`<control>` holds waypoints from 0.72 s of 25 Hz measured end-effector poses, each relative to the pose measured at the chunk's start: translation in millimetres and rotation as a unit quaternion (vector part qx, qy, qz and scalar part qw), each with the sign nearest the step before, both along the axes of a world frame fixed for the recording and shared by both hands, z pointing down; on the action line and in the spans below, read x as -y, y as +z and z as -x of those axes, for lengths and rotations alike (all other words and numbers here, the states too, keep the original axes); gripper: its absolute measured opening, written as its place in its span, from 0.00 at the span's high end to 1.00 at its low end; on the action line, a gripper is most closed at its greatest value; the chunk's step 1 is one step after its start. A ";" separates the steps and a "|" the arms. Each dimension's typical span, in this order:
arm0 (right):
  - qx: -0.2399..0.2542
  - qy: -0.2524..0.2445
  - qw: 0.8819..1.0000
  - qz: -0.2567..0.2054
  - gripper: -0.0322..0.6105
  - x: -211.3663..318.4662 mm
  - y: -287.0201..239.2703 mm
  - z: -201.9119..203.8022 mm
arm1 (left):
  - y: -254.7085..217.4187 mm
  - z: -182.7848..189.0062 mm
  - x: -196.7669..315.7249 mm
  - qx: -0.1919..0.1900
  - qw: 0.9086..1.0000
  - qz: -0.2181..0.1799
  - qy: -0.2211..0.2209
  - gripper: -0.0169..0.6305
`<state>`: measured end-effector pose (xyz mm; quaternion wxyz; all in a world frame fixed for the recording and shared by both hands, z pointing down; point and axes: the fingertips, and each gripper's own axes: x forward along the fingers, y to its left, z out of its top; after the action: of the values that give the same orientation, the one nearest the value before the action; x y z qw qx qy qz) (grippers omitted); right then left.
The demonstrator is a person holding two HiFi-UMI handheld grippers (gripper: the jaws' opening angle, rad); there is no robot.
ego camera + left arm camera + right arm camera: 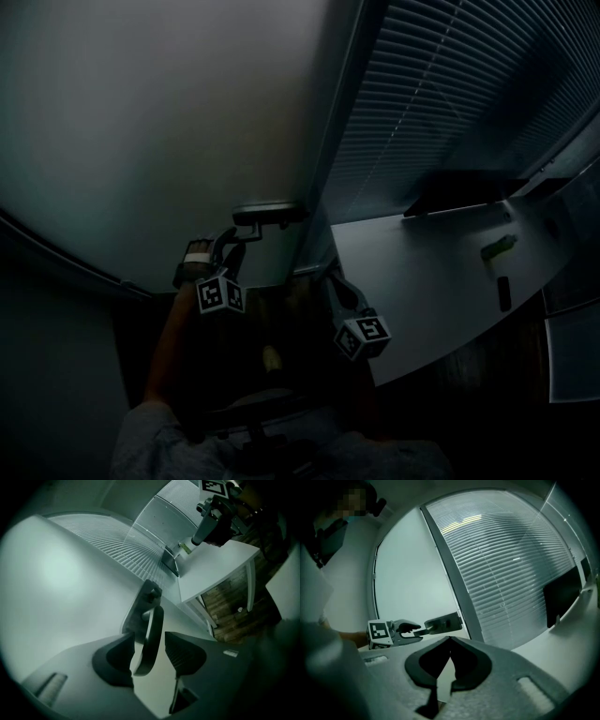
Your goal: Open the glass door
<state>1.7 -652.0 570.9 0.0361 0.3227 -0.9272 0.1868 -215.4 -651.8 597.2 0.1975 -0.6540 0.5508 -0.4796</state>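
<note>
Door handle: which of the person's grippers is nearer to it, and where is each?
Left. The left gripper has open jaws either side of the door handle, not pressing it; the right gripper, shut, hangs apart to its right.

Door handle [267, 214] on glass door [159, 122] R edge; L gripper [234, 244] at its 7, lever btwn jaws. R gripper [317, 274] at handle's 4. Desk [422, 281] at 3, monitor [459, 195] on it, blinds [450, 84] behind.
</note>
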 end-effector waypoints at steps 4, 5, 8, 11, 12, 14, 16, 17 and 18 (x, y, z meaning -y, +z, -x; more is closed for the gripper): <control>0.002 0.002 1.000 -0.005 0.95 6.0 1.9 -0.4 | 2.6 -0.7 5.4 0.009 1.000 0.003 0.006 0.65; 0.002 0.002 1.000 -0.004 0.95 7.0 2.8 -0.2 | 2.7 -0.9 6.4 0.013 1.000 0.003 0.007 0.65; 0.002 0.001 1.000 -0.002 0.95 9.6 4.7 1.3 | 4.3 -0.7 9.4 0.029 1.000 0.004 0.006 0.67; 0.002 0.001 1.000 -0.003 0.95 12.6 4.2 2.3 | 5.7 -0.3 10.2 0.038 0.999 0.008 0.003 0.68; 0.003 0.001 1.000 -0.003 0.95 13.7 3.9 2.3 | 5.9 -0.3 10.3 0.042 0.999 0.009 0.002 0.69; 0.007 0.001 1.000 0.000 0.95 15.4 3.2 2.3 | 5.2 -1.4 10.1 0.053 0.999 0.009 0.001 0.70; 0.011 0.000 1.000 0.003 0.95 14.8 2.7 2.9 | 5.7 -2.2 8.6 0.066 0.998 0.008 0.000 0.73; 0.012 -0.001 1.000 0.003 0.95 13.7 2.3 3.3 | 6.3 -2.4 7.7 0.072 0.997 0.009 -0.002 0.73; 0.012 -0.001 1.000 0.002 0.95 12.3 1.7 3.4 | 6.8 -2.7 7.0 0.077 0.997 0.010 -0.003 0.75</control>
<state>-1.7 -664.2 572.6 0.0259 0.3190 -0.9275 0.1929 -212.7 -658.9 604.0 0.2313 -0.6152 0.5312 -0.5347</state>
